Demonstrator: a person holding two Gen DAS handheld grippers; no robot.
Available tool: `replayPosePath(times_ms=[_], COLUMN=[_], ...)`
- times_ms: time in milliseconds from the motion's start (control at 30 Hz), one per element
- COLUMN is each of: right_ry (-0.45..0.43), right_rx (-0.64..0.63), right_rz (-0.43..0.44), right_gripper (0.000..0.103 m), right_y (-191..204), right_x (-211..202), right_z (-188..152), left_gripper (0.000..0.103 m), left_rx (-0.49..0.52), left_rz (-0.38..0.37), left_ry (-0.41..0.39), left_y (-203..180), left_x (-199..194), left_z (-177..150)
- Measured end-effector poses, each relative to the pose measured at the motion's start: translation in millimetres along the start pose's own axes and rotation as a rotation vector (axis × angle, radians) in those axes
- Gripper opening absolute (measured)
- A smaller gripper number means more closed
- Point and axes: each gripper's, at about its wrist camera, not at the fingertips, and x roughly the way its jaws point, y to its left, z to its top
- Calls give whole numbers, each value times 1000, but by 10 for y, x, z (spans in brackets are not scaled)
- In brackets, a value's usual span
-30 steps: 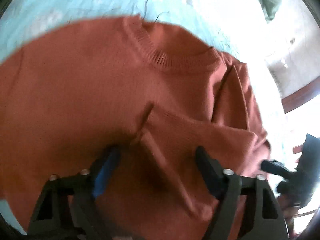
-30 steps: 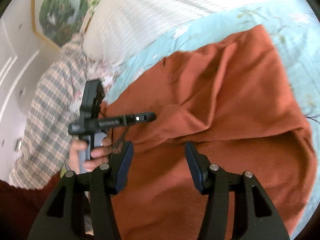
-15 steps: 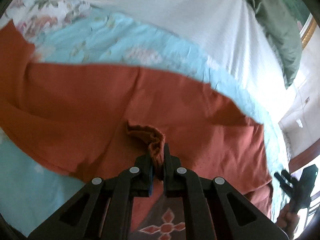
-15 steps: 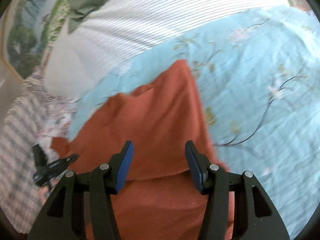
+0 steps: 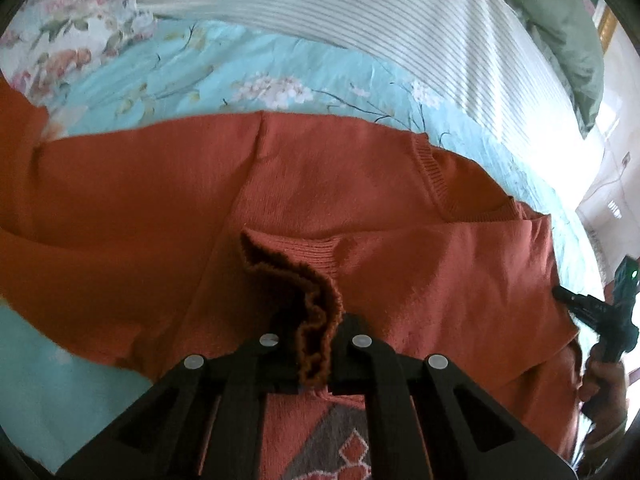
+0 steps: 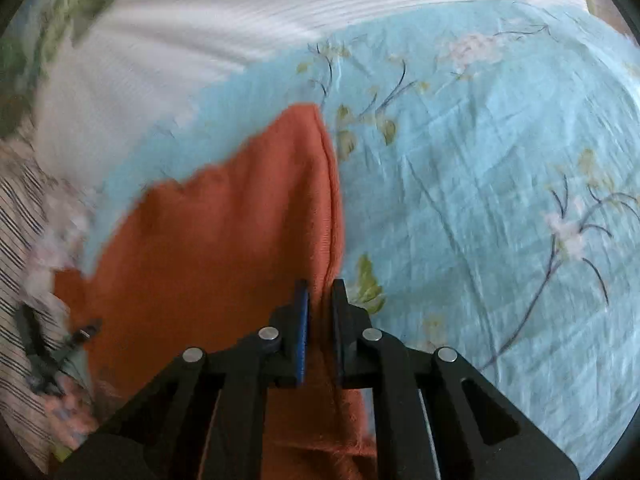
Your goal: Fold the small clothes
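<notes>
both grippers have just snapped from wide to pinching: the left gripper clamps a bunched hem, the right gripper the side edge of the rust sweater lying on the floral sheet. looks ready to lift and fold.

Our left gripper points steeply downward, its fingers pinched tight on a bunched fold of the rust sweater. Our right gripper also angles downward, its fingers closing on the sweater's edge, which runs between them. Our right hand shows wrapped around its handle.
</notes>
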Motion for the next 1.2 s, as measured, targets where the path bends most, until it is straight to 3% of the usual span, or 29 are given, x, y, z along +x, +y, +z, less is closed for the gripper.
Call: replayPosePath(times_ms=[100,167,300,367,400,467,500,567,600,767,933,1033,1100,1200], right_ry=[-73,-64,-25,-78,-91,-106,-90,-38,-17,-95,-182,-189,-177,-139], right_rx=[7,18,33,1,-19,-88,-126,-160,-157,-36,-1,-8,-12,-23], right_rz=[-8,-26,-113,-142,-138,-106,-91,-103,-160,-241,-179,-125,-95,-48], right_gripper=[11,11,16,17,21,51,55,55,55,55,55,55,56,56], right_y=[-11,-72,-71,71,139,354,435,474,414,154,116,220,321,480], right_x=[-268,-273,-142,-267,-306,-380,-356,-254,-202,-498,-910,-1009,-991,-942], right_z=[-25,-49,-110,-169,-196,-320,-376,-490,-537,-549,-607,-671,-711,-846], left_gripper=[5,5,5,5,5,5,5,6,7,14,14,32,51,65], left_rx=[31,67,99,82,79,86,86,78,73,17,-69,-143,-208,-317], left_rz=[-32,-30,19,11,11,14,16,17,19,31,69,131,191,265], left_ry=[-44,-58,-25,-11,-11,-12,-11,-5,-5,2,-39,-72,-102,-133], left_y=[-120,-235,-274,-205,-179,-147,-144,-107,-95,121,472,793,1094,1573], left_x=[-207,-251,-94,-62,-58,-49,-41,-31,-34,-161,-459,-663,-798,-945], left_z=[-39,-69,-95,-88,-84,-79,-82,-98,-105,-182,-189,-162,-123,-40])
